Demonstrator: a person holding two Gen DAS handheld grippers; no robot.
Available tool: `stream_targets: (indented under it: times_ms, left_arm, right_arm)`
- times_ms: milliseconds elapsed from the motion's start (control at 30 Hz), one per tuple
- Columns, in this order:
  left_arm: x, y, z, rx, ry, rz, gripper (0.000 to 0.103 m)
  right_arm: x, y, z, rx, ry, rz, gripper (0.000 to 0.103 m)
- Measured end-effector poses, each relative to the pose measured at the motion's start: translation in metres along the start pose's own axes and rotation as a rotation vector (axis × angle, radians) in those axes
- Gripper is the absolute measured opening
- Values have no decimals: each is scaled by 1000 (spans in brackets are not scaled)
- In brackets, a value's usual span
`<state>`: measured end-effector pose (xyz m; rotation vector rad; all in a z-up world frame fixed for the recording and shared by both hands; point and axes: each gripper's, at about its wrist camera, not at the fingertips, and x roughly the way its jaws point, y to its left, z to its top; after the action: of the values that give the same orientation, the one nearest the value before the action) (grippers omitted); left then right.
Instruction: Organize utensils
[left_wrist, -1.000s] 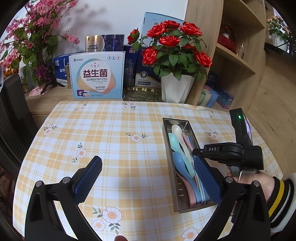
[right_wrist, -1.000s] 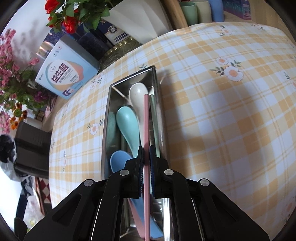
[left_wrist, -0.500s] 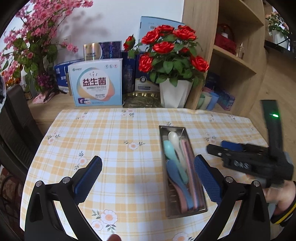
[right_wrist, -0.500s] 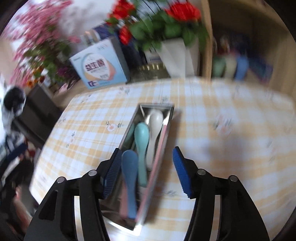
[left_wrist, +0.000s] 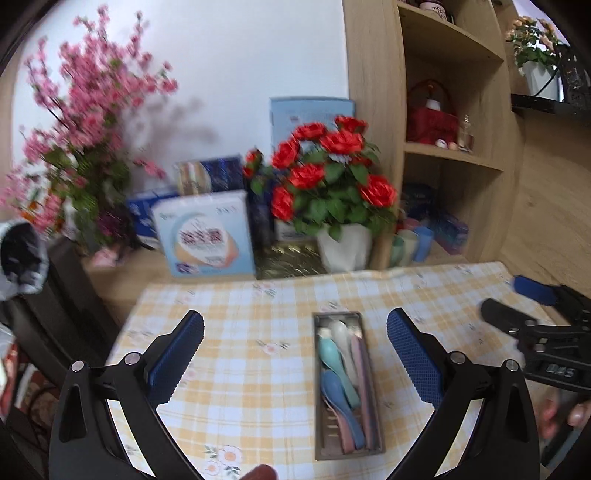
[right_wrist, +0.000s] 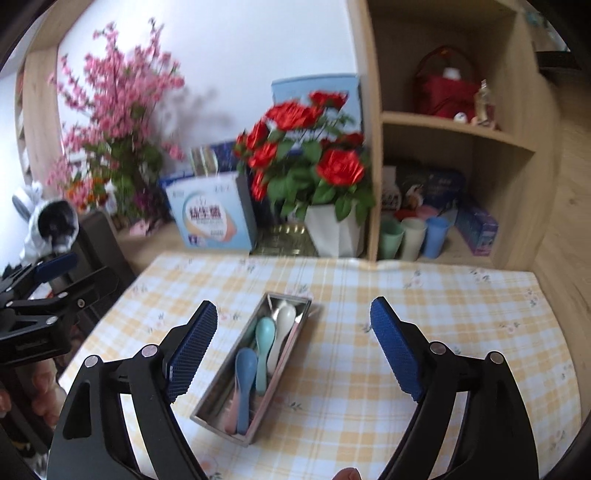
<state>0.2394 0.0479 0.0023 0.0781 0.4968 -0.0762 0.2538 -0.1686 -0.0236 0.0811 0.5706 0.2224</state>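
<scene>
Pulled back and up from the rectangular stainless-steel tray (right_wrist: 280, 365) since a second ago, right gripper (right_wrist: 293, 350) now spread wide and empty above the yellow checked floral tablecloth (right_wrist: 424, 350). Left gripper (left_wrist: 295, 360) likewise wide, holding nothing. Lying inside the tray: white, teal and blue plastic spoons (right_wrist: 264, 345) and pink chopsticks (left_wrist: 360, 373) (somewhat blurred).

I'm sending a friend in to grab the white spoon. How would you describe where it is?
On the yellow checked table lies a metal tray of pastel spoons. The white spoon sits at the end nearest the red roses, beside a teal spoon; it's the palest one.
</scene>
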Motion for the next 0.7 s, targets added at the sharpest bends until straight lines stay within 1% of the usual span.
stream_targets:
  times_ms: [167, 333, 467, 600, 700]
  left_arm:
    - [-18, -7, 13, 0, -43, -16, 97]
    - [-33, -17, 22, 14, -81, -5, 97]
    - [-37, -23, 26, 19, -88, -7, 97]
    - [-37, -28, 27, 24, -90, -9, 97]
    - [-37, -33, 27, 38, -95, 4, 97]
  right_arm:
    - [-31, -10, 11, -3, -69, -41, 82]
    - [-61, -25, 19, 25, -133, -72, 82]
    - [-74, -33, 22, 32, -162, -94, 82]
    - [-79, -39, 23, 38, -171, -107, 82]
    - [-81, -42, 23, 44, -178, -115, 82]
